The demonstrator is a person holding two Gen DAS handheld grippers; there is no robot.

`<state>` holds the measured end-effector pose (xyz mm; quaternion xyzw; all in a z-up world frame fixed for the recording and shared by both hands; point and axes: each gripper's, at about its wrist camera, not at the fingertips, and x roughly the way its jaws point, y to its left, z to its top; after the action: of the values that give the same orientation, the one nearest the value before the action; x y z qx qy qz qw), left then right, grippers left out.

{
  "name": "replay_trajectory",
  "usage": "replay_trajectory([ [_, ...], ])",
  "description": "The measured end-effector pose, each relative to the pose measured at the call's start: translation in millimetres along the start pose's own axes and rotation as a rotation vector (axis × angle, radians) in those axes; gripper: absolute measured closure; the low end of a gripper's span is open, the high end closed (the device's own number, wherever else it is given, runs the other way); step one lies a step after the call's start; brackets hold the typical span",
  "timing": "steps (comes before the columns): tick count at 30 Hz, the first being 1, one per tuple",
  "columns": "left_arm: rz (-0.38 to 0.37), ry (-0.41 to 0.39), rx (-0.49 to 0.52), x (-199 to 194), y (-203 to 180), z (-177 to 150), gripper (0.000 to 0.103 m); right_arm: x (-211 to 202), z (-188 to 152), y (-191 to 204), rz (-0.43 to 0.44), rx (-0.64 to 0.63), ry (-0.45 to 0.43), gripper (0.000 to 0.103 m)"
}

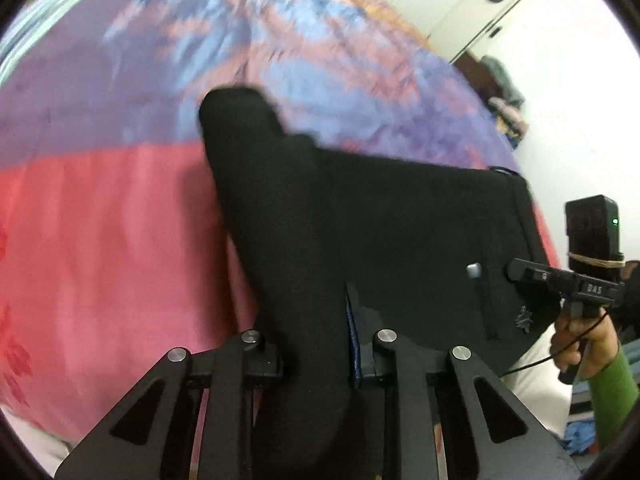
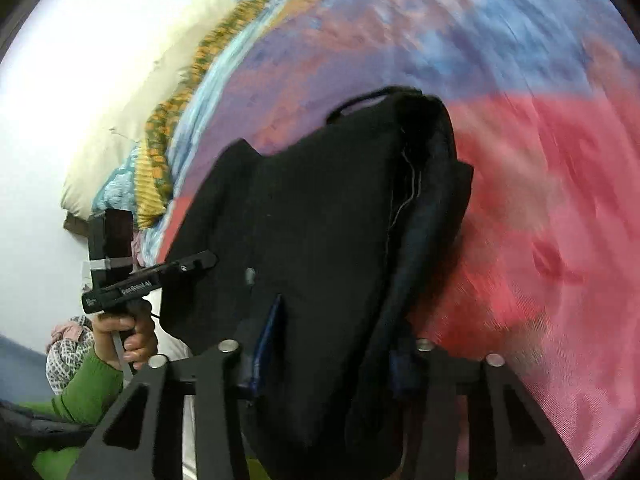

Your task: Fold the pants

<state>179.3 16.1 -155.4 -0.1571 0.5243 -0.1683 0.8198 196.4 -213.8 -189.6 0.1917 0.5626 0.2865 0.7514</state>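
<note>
Black pants (image 1: pixel 380 220) hang bunched over a bed, held up at two places. My left gripper (image 1: pixel 316 344) is shut on a fold of the dark cloth, which runs up between its fingers; one blue pad (image 1: pixel 352 320) shows against the fabric. Further right, my right gripper (image 1: pixel 516 270) meets the pants' edge near a small silver button (image 1: pixel 474 270). In the right wrist view the right gripper (image 2: pixel 334 344) is shut on a thick bundle of the pants (image 2: pixel 320 200), waistband side to the right. The left gripper (image 2: pixel 208 258) touches the cloth's left edge.
A pink, purple and blue bedspread (image 1: pixel 100 240) lies under the pants. Pillows and a patterned blanket (image 2: pixel 160 120) are piled by the wall. White cupboard doors (image 1: pixel 472 8) and a heap of clothes (image 1: pixel 504 96) stand beyond the bed. A person's hand in a green sleeve (image 2: pixel 92 388) holds each gripper.
</note>
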Motion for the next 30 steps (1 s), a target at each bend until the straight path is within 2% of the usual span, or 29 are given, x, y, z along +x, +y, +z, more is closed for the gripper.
replay_trajectory([
  [5, 0.033, -0.082, 0.043, -20, -1, 55, 0.082, -3, 44, 28, 0.023, -0.091, -0.062, 0.067],
  [8, 0.029, -0.122, 0.032, -25, 10, 94, 0.082, 0, 81, 32, 0.023, -0.114, -0.106, 0.067],
  [11, 0.059, -0.160, 0.064, -18, 11, 128, 0.081, 5, 118, 26, 0.027, -0.114, -0.148, 0.067],
  [13, 0.107, -0.164, 0.096, 0, 15, 142, 0.078, 10, 138, 12, 0.033, -0.098, -0.167, 0.067],
  [14, 0.143, -0.156, 0.103, 13, 18, 145, 0.067, 15, 145, 3, 0.037, -0.078, -0.169, 0.066],
  [15, 0.194, -0.134, 0.096, 29, 27, 146, 0.050, 21, 153, -6, 0.031, -0.055, -0.166, 0.065],
  [16, 0.252, -0.099, 0.073, 48, 37, 144, 0.044, 29, 157, -23, 0.002, -0.021, -0.156, 0.062],
  [17, 0.315, -0.049, 0.040, 69, 53, 139, 0.046, 40, 159, -45, -0.069, 0.037, -0.133, 0.056],
  [18, 0.355, -0.007, 0.015, 82, 65, 134, 0.043, 48, 159, -63, -0.127, 0.088, -0.109, 0.053],
  [19, 0.326, -0.004, -0.012, 85, 76, 128, 0.041, 55, 154, -89, -0.195, 0.170, -0.079, 0.053],
  [20, 0.269, -0.047, -0.053, 75, 85, 122, 0.040, 54, 149, -103, -0.169, 0.219, -0.092, 0.045],
  [22, 0.272, -0.111, -0.097, 52, 93, 112, 0.035, 42, 138, -115, -0.110, 0.265, -0.150, 0.037],
  [25, 0.314, -0.205, -0.080, 11, 93, 91, 0.025, 14, 122, -108, -0.155, 0.225, -0.206, 0.036],
  [27, 0.353, -0.244, -0.061, -9, 87, 72, 0.017, -2, 112, -96, -0.219, 0.181, -0.227, 0.035],
  [28, 0.367, -0.251, -0.048, -14, 82, 62, 0.017, -11, 104, -85, -0.241, 0.144, -0.239, 0.031],
  [29, 0.380, -0.248, -0.036, -14, 77, 58, 0.016, -19, 95, -72, -0.266, 0.103, -0.251, 0.020],
  [30, 0.399, -0.235, -0.023, -13, 70, 48, 0.016, -25, 86, -60, -0.293, 0.069, -0.263, 0.013],
])
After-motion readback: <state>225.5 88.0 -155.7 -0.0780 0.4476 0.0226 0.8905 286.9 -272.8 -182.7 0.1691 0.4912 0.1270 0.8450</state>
